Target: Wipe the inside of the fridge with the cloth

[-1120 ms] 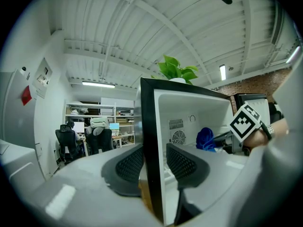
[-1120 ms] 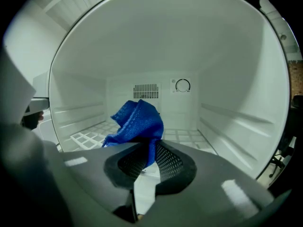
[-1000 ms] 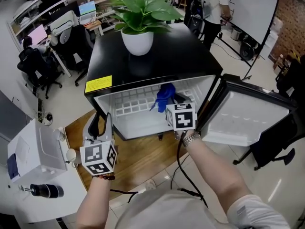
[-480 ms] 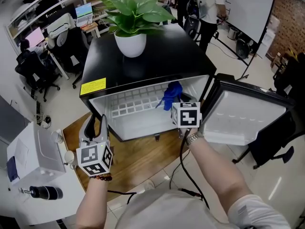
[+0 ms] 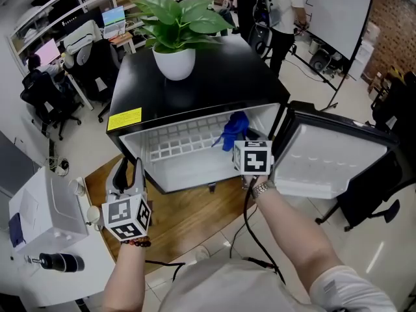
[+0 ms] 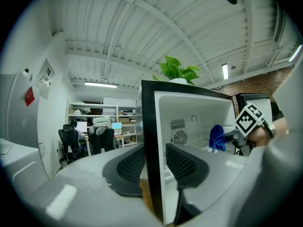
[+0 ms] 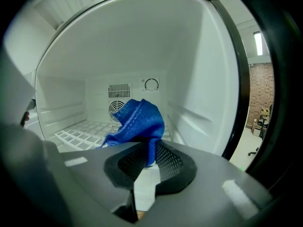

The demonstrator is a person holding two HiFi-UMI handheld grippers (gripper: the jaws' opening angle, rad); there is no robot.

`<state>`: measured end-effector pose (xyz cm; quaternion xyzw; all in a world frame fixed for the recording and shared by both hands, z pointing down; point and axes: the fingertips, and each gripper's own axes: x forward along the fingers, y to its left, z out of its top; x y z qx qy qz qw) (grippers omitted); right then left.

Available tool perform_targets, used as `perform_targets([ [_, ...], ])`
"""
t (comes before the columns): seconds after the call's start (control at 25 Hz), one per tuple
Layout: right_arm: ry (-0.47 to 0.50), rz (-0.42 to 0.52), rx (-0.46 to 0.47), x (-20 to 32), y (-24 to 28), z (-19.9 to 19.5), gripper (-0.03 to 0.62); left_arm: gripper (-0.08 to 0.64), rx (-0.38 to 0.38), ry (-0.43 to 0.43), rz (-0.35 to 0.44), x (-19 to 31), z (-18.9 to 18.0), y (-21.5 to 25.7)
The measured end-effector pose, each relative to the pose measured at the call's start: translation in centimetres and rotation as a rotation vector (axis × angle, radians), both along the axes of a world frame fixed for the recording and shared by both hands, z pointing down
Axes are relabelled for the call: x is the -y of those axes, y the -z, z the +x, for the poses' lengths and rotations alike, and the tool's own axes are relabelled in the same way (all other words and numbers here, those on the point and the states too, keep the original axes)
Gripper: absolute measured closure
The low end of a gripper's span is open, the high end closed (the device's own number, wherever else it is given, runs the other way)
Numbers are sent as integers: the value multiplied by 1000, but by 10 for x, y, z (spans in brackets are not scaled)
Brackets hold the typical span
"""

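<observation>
Obs.: the blue cloth (image 7: 137,122) hangs bunched inside the mini fridge (image 5: 221,77), at the right side, above the wire shelf (image 5: 172,142). The right gripper (image 7: 147,156) pinches its lower fold, jaws narrow. The left gripper (image 6: 154,161) clamps the fridge's left front edge.

Judgement: the cloth is light, limp and not slippery; best held by a thick fold.

Print on the yellow label (image 5: 125,119) is too small to read.

The right gripper (image 5: 240,143) carries the blue cloth (image 5: 234,129) sideways inside the fridge (image 5: 214,77): a second ago the cloth hangs over the middle of the wire shelf (image 5: 175,142), now it hangs nearer the right inner wall (image 5: 270,125)
</observation>
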<state>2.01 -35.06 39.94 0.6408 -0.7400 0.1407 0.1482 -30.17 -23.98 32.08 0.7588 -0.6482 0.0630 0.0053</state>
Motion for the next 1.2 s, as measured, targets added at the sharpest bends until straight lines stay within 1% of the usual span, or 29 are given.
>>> perform_targets([
  [0.12,16,31,15,-3,8,-3,546,422,5,4,21,-7,2,3],
  [0.28,82,76,39,-12,26,-13,546,440,43,4,79,-21,13,10],
  [0.36,127,87,48,-18,33,-19,546,453,59,-24,104,-26,25,14],
  [0.4,156,92,51,-21,36,-22,546,453,55,-49,107,-27,33,14],
  [0.56,285,102,84,-40,47,-37,546,443,10,-190,93,-23,69,13],
  [0.72,410,108,104,-61,56,-49,546,394,-32,-361,59,-20,113,12],
  [0.92,576,148,119,-86,68,-58,546,350,-54,-581,34,-24,172,16],
  [1.04,686,181,122,-103,76,-63,546,316,-52,-712,16,-30,203,16],
  [1.2,805,209,164,-122,88,-65,546,301,-61,-822,-10,-37,226,15],
])
